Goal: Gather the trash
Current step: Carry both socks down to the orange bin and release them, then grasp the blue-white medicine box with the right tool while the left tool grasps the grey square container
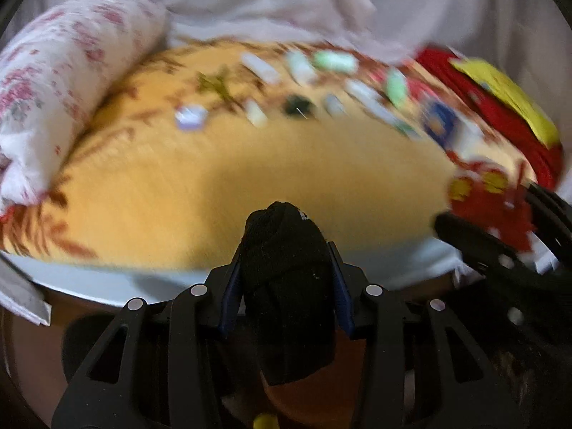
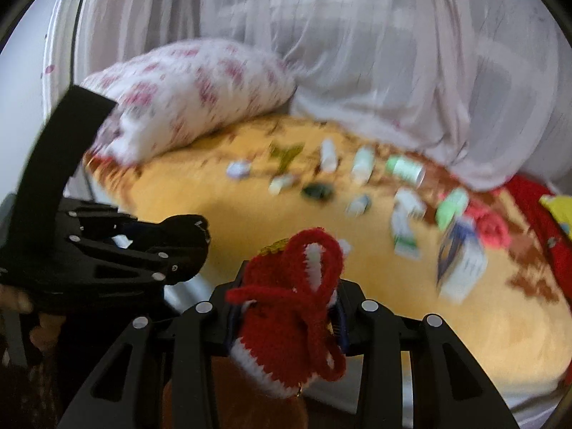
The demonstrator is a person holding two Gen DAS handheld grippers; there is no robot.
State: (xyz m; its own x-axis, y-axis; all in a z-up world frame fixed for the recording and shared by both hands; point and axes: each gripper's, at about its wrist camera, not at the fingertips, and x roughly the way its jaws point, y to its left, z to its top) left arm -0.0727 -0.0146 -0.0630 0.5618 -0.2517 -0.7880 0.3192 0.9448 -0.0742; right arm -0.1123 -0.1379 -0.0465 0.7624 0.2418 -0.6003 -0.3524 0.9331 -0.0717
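Observation:
My left gripper [image 1: 286,271] is shut on a black rolled sock [image 1: 286,286], held near the bed's front edge. My right gripper [image 2: 286,304] is shut on a red and white knitted sock [image 2: 286,321] with a red cord. The left gripper also shows in the right wrist view [image 2: 178,246] at the left, still holding the black sock. Trash lies scattered on the yellow blanket [image 1: 214,196]: green and white bottles [image 2: 404,168], tubes [image 2: 404,228], a blue and white packet [image 2: 461,264], a dark lump [image 2: 316,191]. Both views are blurred.
A flowered pillow [image 1: 53,89] lies at the bed's left end, also in the right wrist view [image 2: 196,96]. White curtains [image 2: 357,53] hang behind the bed. A red and yellow cloth [image 1: 500,100] sits at the far right.

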